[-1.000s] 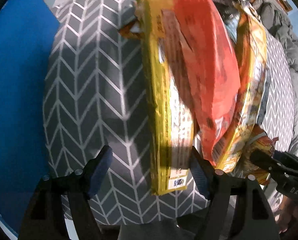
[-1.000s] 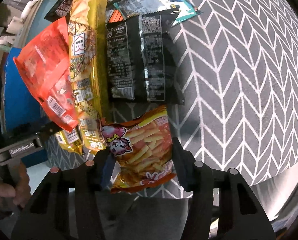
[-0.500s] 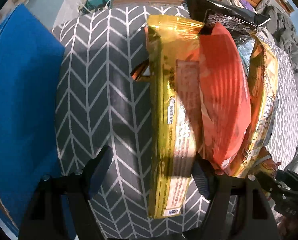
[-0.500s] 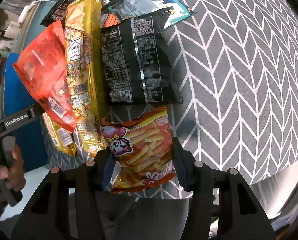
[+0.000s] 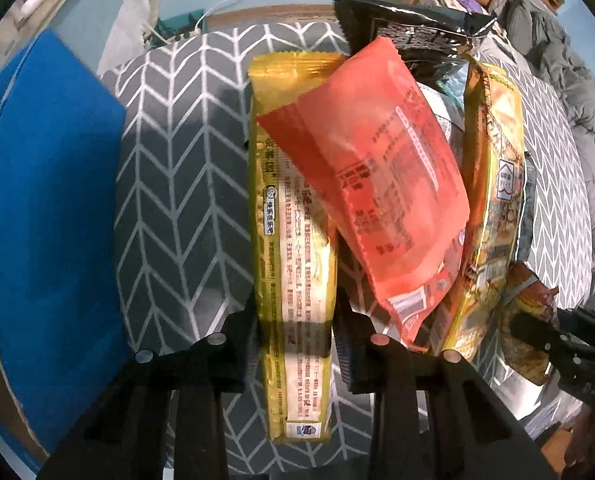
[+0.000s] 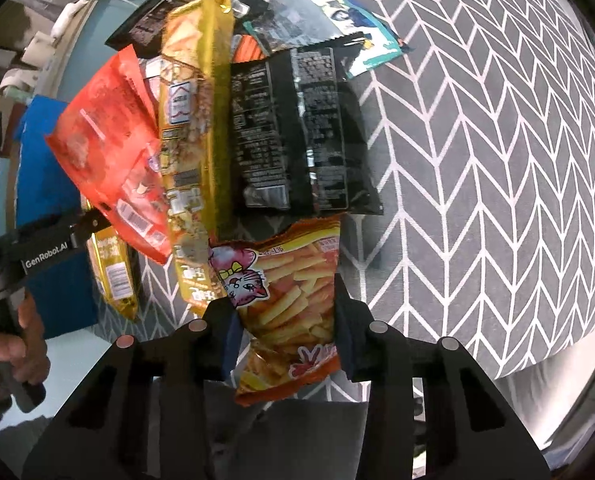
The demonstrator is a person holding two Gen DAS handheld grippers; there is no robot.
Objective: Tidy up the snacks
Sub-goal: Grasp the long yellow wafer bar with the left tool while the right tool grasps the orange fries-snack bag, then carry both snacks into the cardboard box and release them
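Several snack bags lie side by side on a grey chevron cloth (image 5: 177,160). My left gripper (image 5: 297,340) points down and is shut on the near end of a long yellow packet (image 5: 293,240). A red packet (image 5: 377,184) leans over that packet, with a golden bag (image 5: 493,216) to its right. In the right wrist view my right gripper (image 6: 285,328) has its jaws closing, pads against the sides of an orange fries bag (image 6: 293,280) with a cat on it. A black bag (image 6: 297,136) lies just beyond it.
A blue board (image 5: 45,200) lies along the cloth's left edge. A teal bag (image 6: 337,16) and another black bag (image 5: 409,24) sit at the far end. A hand (image 6: 13,352) holds the left gripper's handle. The cloth's right part (image 6: 497,160) is bare.
The left jaws went from wide apart to shut on the yellow packet, and that view shifted along the packets. The right jaws narrowed onto the fries bag.
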